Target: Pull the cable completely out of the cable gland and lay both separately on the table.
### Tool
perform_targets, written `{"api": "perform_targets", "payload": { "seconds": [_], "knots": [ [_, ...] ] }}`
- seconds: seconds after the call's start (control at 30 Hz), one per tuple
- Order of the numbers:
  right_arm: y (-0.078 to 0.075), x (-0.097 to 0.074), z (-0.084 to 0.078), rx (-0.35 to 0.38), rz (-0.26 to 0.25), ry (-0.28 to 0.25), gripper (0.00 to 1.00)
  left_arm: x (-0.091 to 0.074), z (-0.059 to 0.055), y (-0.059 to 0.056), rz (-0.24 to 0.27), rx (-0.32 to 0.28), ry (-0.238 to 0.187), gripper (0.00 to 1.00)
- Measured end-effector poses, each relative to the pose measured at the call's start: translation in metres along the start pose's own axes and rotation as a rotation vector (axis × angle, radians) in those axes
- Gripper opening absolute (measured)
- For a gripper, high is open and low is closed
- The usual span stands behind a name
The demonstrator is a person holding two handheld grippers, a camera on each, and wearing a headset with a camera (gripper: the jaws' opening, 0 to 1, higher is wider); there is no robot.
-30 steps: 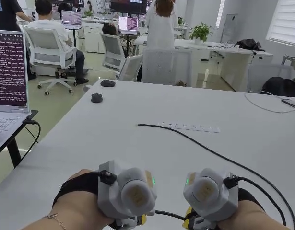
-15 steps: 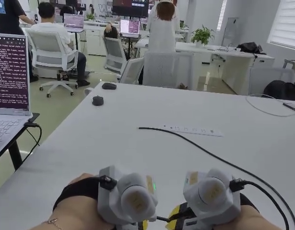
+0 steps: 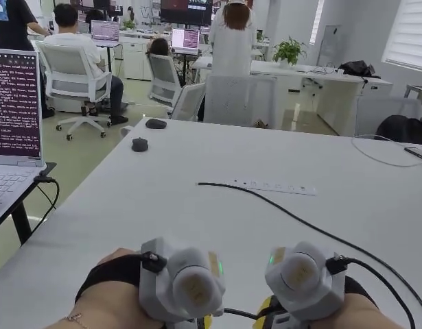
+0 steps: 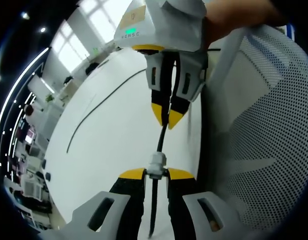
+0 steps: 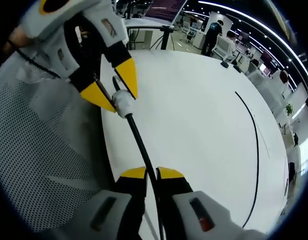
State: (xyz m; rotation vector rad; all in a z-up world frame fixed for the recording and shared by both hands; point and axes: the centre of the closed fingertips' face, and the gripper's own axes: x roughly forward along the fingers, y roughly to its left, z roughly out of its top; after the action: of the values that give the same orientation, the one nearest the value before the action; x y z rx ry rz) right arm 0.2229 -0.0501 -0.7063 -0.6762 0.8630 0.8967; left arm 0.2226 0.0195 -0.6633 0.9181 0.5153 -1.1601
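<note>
A white cable gland (image 4: 157, 166) sits between the yellow tips of my left gripper (image 4: 155, 175), which is shut on it. The black cable (image 4: 163, 135) runs out of the gland to my right gripper (image 4: 166, 117), shut on the cable a short way off. In the right gripper view, my right gripper (image 5: 151, 175) clamps the cable (image 5: 138, 140), and the gland (image 5: 121, 101) shows in my left gripper (image 5: 113, 92). In the head view both grippers are at the near table edge, with a short stretch of cable (image 3: 241, 314) between them. The long free part (image 3: 300, 221) lies across the white table (image 3: 162, 219).
A white power strip (image 3: 272, 186) lies mid-table. Two dark mice (image 3: 139, 144) rest near the far left corner. A laptop (image 3: 12, 116) stands on a stand at left. A mesh chair back (image 4: 259, 125) is close to the grippers. People sit and stand at desks behind.
Both grippers keep their hold at the near edge. The right one has edged slightly to the right; the head camera shifted a little.
</note>
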Motion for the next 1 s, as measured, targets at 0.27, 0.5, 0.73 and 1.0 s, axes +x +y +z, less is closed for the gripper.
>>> {"api": "perform_targets", "payload": {
  "seconds": [0.27, 0.5, 0.73, 1.0],
  "knots": [
    [0.006, -0.001, 0.012, 0.002, 0.03, -0.06, 0.15, 0.0, 0.001, 0.001, 0.003, 0.0, -0.004, 0.16],
    [0.021, -0.009, 0.043, -0.052, 0.079, -0.199, 0.09, 0.0, 0.004, -0.001, -0.001, 0.009, -0.018, 0.17],
    [0.018, -0.006, 0.039, -0.048, 0.067, -0.18, 0.05, 0.0, 0.006, -0.001, -0.002, -0.006, -0.025, 0.16],
    [-0.002, 0.0, -0.009, -0.04, -0.026, 0.051, 0.05, -0.001, 0.002, 0.002, 0.011, -0.014, -0.011, 0.16]
  ]
}}
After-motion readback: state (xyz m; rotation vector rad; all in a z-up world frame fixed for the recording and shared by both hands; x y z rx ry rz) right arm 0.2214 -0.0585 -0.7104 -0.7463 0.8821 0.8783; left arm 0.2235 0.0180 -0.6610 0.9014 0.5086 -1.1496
